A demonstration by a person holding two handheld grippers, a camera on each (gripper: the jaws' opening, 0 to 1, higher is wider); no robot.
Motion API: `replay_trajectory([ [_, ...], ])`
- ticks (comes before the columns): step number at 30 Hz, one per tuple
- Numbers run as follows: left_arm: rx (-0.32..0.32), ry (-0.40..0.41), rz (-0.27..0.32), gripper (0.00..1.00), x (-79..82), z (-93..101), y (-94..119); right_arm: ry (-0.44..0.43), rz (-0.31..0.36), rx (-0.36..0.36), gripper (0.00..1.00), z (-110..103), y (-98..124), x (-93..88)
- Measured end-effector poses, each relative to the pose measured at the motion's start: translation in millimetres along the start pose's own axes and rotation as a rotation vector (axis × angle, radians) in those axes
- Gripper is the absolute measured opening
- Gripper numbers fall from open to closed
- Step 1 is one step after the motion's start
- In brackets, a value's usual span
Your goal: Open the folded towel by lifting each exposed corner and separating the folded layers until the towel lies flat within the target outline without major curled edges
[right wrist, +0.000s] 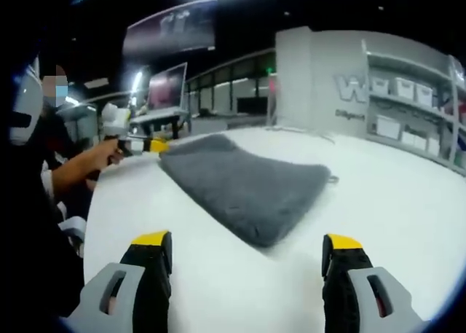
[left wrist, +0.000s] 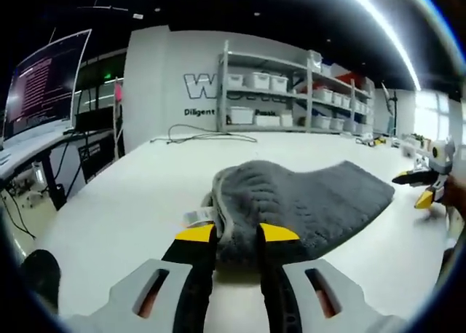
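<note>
A folded grey towel [left wrist: 306, 198] lies on the white table [left wrist: 145, 202], a small white label [left wrist: 198, 216] at its near edge. My left gripper [left wrist: 237, 234] has its yellow-tipped jaws closed in on that near edge, with the pile bunched between them. In the right gripper view, the left gripper [right wrist: 149, 145] sits at the towel's [right wrist: 240, 183] far left corner, held by a person's hand. My right gripper [right wrist: 247, 244] stands wide open, with the towel's near corner just ahead of its jaws. The right gripper [left wrist: 416, 189] also shows off the towel's right end, apart from it.
Shelves with white bins [left wrist: 262, 81] line the back wall. Monitors [left wrist: 44, 85] stand on a desk to the left, and a cable [left wrist: 196, 138] lies at the table's far side. A seated person [right wrist: 36, 173] is beside the table edge [right wrist: 91, 202].
</note>
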State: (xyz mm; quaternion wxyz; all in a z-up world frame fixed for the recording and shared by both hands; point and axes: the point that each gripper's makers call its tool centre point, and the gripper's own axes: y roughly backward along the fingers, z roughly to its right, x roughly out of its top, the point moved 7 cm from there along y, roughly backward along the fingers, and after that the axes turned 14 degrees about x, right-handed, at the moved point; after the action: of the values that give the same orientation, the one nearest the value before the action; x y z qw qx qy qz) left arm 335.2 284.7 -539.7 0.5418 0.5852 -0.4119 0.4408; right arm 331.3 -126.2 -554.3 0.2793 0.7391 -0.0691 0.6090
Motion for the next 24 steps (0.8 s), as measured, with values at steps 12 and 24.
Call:
replay_trajectory([
  [12,-0.077,0.025,-0.055,0.23,4.6,-4.0,-11,-0.081,0.017,0.016,0.73,10,-11,7.7],
  [24,-0.099,0.079,-0.092,0.23,4.9,-9.7,-18,-0.138,0.036,0.008,0.65,17,-15,14.9],
])
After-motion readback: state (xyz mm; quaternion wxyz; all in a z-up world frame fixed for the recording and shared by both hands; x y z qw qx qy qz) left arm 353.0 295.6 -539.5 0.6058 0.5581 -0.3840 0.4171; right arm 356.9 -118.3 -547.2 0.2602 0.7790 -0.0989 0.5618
